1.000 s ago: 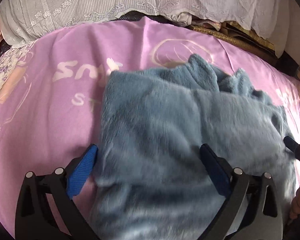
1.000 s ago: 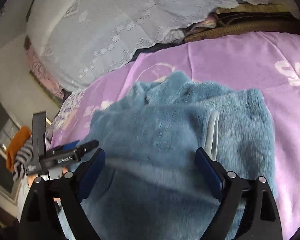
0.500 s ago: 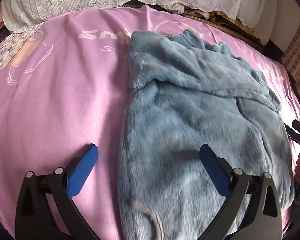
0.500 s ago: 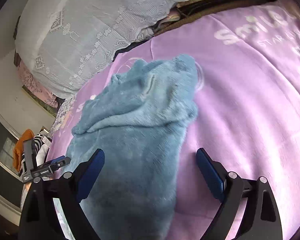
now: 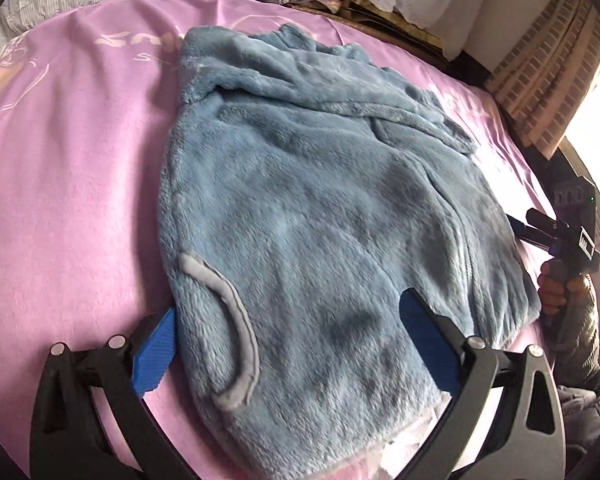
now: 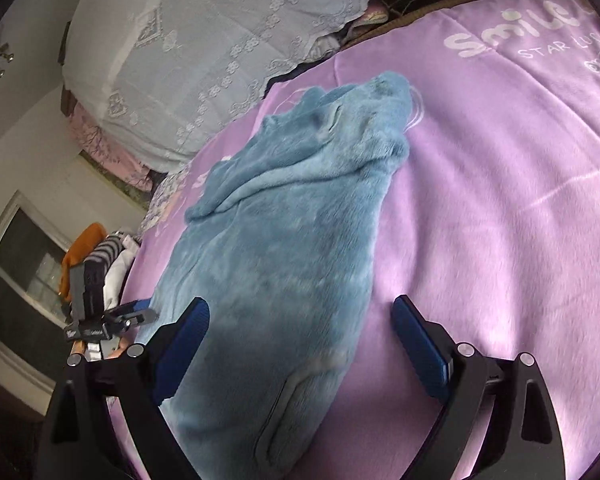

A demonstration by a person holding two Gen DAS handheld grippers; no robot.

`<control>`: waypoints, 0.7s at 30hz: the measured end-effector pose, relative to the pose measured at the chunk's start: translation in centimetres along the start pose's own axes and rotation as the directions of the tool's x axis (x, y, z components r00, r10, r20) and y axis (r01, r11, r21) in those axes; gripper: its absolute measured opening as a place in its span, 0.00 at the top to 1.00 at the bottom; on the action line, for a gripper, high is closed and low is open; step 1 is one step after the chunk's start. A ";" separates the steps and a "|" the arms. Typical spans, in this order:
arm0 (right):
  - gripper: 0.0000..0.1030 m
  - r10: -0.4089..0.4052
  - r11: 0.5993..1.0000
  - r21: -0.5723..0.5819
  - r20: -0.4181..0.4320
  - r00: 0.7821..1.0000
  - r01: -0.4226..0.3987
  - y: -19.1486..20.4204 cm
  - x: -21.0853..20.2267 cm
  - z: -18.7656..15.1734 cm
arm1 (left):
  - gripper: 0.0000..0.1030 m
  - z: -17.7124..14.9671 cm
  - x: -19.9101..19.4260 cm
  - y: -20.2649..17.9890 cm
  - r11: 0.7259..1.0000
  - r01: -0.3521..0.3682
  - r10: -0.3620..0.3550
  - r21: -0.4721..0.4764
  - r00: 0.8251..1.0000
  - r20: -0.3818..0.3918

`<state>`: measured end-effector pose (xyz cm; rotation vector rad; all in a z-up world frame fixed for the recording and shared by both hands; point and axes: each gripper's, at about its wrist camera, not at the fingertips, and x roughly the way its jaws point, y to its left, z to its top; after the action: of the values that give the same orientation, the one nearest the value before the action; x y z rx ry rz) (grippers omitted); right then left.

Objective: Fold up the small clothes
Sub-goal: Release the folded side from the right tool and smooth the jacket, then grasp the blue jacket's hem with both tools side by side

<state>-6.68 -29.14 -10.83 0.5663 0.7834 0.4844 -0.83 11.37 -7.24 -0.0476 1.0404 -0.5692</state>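
A: left cam?
B: My left gripper (image 5: 288, 340) is spread wide, empty. Fleece (image 5: 316, 216) flat on the blanket (image 5: 68, 184), hem at 6, between my pads.
A: right cam?
B: Right gripper (image 6: 300, 344) also agape, fleece (image 6: 284, 248) running toward 12.

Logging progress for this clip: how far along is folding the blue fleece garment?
Done: the blue fleece garment lies spread on the purple blanket, its far end already turned over. In hand: nothing; left gripper and right gripper are open. Left: the remaining folds.
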 end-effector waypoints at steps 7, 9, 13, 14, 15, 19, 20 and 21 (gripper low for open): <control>0.11 0.070 0.996 -0.047 -0.080 0.994 -0.074 1.3 -1.0 -2.5 | 0.04 -2.0 -1.4 0.0 0.996 0.088 -0.088 -0.005 0.996 -0.009; 0.11 0.089 0.993 -0.071 -0.105 0.991 -0.096 1.9 -0.6 -2.8 | 0.07 -2.0 -1.3 -0.4 0.995 0.097 -0.097 -0.004 0.995 -0.002; 0.11 0.153 0.982 -0.091 -0.145 0.978 -0.167 3.0 0.9 -2.7 | 0.34 -1.7 -0.9 -0.7 0.995 0.103 -0.103 -0.008 0.995 -0.007; 0.11 0.163 0.980 -0.093 -0.151 0.975 -0.178 3.2 1.2 -2.7 | 0.38 -1.6 -0.6 -0.7 0.996 0.092 -0.092 -0.011 0.996 -0.010; 0.12 0.169 0.978 -0.093 -0.155 0.973 -0.185 3.4 1.5 -2.6 | 0.40 -1.6 -0.6 -0.7 0.996 0.084 -0.084 -0.014 0.996 -0.009; 0.32 0.168 0.982 -0.064 -0.159 0.973 -0.180 2.9 0.9 -3.1 | 0.45 -1.6 -0.8 -0.2 0.995 0.092 -0.092 -0.047 0.996 0.001; 0.40 0.171 0.983 -0.044 -0.158 0.973 -0.180 2.5 0.6 -3.2 | 0.47 -1.7 -1.0 -0.1 0.994 0.096 -0.096 -0.049 0.995 0.004; 0.43 0.168 0.984 -0.033 -0.155 0.973 -0.175 2.3 0.5 -3.3 | 0.49 -1.8 -1.0 -0.2 0.994 0.098 -0.098 -0.045 0.995 0.004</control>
<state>-9.34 -26.16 -11.60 0.5608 0.8701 0.7102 -2.74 12.04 -7.33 -0.1399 1.0535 -0.6348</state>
